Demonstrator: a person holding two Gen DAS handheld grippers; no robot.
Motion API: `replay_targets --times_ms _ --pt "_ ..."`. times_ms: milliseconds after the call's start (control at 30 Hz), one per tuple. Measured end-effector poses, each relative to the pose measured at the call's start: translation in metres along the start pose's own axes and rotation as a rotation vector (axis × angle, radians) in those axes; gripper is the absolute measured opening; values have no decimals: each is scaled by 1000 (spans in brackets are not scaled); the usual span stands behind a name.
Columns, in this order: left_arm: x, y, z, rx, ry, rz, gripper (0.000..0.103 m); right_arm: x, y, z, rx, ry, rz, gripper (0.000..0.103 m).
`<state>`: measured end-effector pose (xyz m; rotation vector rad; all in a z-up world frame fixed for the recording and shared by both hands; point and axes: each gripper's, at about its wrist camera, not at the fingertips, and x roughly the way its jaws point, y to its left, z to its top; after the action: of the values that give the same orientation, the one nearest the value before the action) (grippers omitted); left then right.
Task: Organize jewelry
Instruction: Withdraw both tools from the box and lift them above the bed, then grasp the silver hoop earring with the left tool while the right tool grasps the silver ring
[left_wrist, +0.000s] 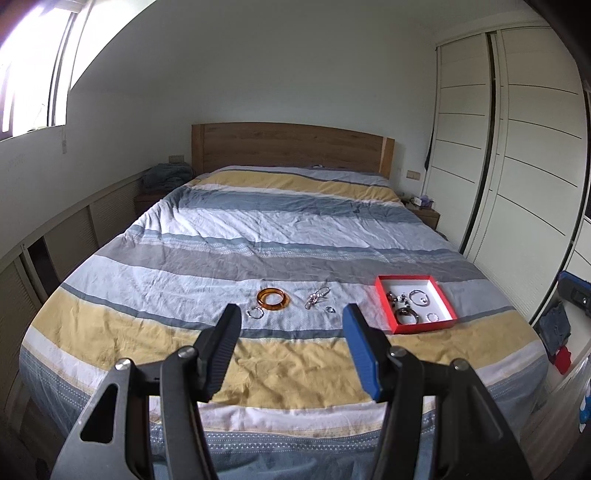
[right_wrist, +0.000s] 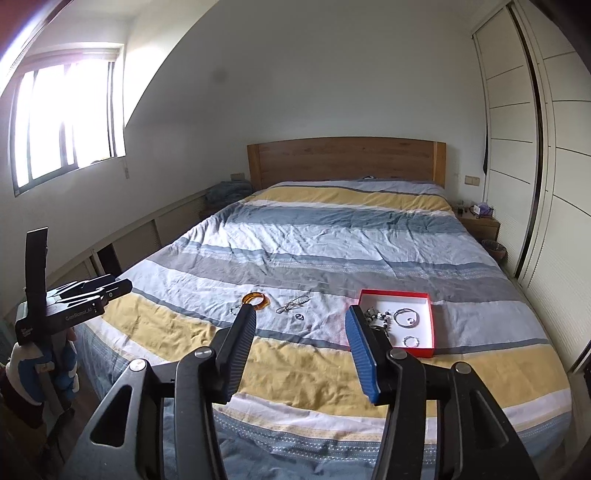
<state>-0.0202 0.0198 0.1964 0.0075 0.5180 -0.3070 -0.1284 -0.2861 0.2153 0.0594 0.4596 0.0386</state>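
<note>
A red box with a white inside lies on the striped bedspread and holds several bracelets and rings; it also shows in the right wrist view. Left of it lie an amber bangle, a silver chain piece, a small ring and a beaded bracelet. The bangle, chain and ring show in the right wrist view too. My left gripper is open and empty, held back above the bed's foot. My right gripper is open and empty likewise.
The left gripper's body shows at the left edge of the right wrist view, off the bed's side. A wooden headboard stands at the far end. White wardrobe doors line the right. A nightstand stands at the far right.
</note>
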Motion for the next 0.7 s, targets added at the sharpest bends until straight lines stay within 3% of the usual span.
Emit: replay_targets --times_ms 333,500,700 --pt "12 20 -2 -6 33 47 55 15 22 -1 -44 8 34 50" --pt "49 36 -14 -20 75 94 55 46 24 -5 -58 54 39 50" --pt "111 58 -26 -50 134 148 55 114 16 -10 -35 128 59 50"
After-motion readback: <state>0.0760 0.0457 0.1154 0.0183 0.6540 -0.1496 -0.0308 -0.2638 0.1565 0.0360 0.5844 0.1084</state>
